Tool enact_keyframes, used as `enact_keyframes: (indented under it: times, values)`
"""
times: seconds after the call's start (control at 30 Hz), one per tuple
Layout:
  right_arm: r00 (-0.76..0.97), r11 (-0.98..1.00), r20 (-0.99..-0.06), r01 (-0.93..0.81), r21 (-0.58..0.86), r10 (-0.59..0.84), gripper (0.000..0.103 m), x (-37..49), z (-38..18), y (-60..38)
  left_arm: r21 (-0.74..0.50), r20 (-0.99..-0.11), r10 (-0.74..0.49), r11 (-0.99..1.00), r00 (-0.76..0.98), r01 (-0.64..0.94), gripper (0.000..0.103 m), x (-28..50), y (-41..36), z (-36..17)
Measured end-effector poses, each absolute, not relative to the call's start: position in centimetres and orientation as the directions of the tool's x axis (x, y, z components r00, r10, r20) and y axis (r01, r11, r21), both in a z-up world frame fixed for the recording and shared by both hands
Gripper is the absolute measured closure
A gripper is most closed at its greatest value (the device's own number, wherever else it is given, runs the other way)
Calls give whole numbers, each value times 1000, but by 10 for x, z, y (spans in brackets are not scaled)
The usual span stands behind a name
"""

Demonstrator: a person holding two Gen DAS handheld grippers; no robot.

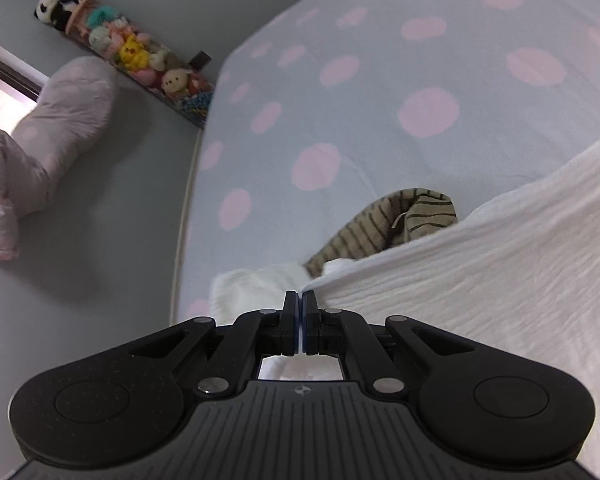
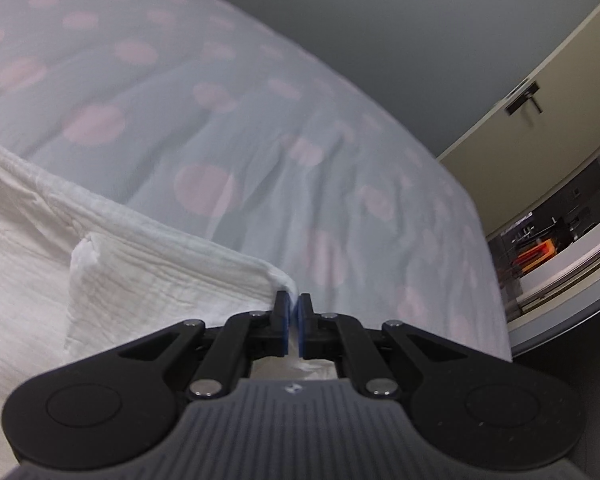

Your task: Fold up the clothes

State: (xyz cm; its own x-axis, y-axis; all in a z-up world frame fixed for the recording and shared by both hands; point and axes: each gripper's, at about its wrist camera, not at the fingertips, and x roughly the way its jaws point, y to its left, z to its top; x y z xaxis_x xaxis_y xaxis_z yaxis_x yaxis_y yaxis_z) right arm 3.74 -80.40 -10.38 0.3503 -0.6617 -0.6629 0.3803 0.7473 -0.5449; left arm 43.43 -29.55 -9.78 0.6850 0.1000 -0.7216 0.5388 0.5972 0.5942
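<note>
Two grippers each pinch a corner of one white cloth (image 1: 480, 280) above the bed (image 1: 380, 80). Left gripper (image 1: 301, 300): its fingers are clenched on the cloth's corner, and the fabric stretches away to the right, raised over the bed's pink-dotted sheet. Right gripper (image 2: 293, 304): its fingers are clamped on the other corner, with the cloth (image 2: 140, 264) spreading off to the left. Beyond the cloth, on the bed, lies a striped garment (image 1: 380, 224). Plush toys (image 1: 132, 48) line the wall past the bed's far edge.
</note>
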Motion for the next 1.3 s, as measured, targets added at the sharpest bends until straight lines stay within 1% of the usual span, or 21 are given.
enact_keyframes:
  times: [0.13,0.37,0.43,0.47,0.5,0.53,0.57,0.6,0.63,0.67,0.7,0.77,0.8,0.83,0.93,1.07,1.2,1.3]
  values:
    - [320,740,-672,383,-553,-668,99,49,-123,-815,584,-723,103,619,683,525,103,449,-303,-117]
    - [300,737,-683,408,-539,-666,98,62,-136,-825,539,-748,91,660,657,523,103,463,-304,-133]
    - [298,738,-688,417,-530,-662,98,63,-137,-823,512,-758,83,690,647,511,95,465,-300,-132]
    - [297,741,-693,423,-521,-657,97,63,-136,-822,497,-763,79,706,641,504,94,466,-297,-131]
    - [296,746,-702,430,-508,-648,96,62,-135,-821,474,-770,67,726,634,498,89,465,-293,-128]
    - [297,749,-706,436,-499,-643,94,60,-133,-820,446,-778,52,747,626,493,87,464,-288,-123]
    - [299,749,-706,440,-495,-642,90,57,-131,-819,427,-779,37,763,626,486,87,462,-283,-116]
    - [298,746,-704,446,-494,-645,85,54,-128,-817,412,-776,24,776,630,477,83,459,-278,-108]
    - [301,740,-697,455,-495,-651,73,50,-124,-814,396,-773,10,789,635,469,75,456,-273,-100]
    - [306,733,-687,466,-495,-659,69,46,-119,-811,383,-767,-1,802,642,458,71,451,-267,-92]
    - [312,727,-678,478,-493,-665,68,40,-114,-807,369,-762,-13,813,648,450,62,444,-260,-83]
    - [326,715,-660,506,-483,-677,66,27,-103,-797,340,-752,-39,832,658,438,60,428,-246,-64]
    - [335,708,-649,522,-475,-683,63,19,-96,-790,322,-753,-52,840,656,436,57,420,-239,-55]
    - [349,708,-643,535,-461,-682,58,12,-90,-783,302,-757,-65,848,650,436,55,411,-232,-46]
    - [404,725,-635,564,-394,-659,58,-13,-71,-758,245,-759,-91,878,645,412,55,381,-208,-20]
    - [496,763,-627,591,-262,-600,58,-48,-50,-710,151,-747,-141,915,649,373,55,331,-172,12]
    - [573,789,-613,597,-144,-545,57,-83,-37,-661,69,-757,-168,940,631,334,55,279,-134,32]
    - [605,806,-619,587,-79,-501,56,-105,-35,-626,7,-764,-190,953,616,303,55,247,-106,43]
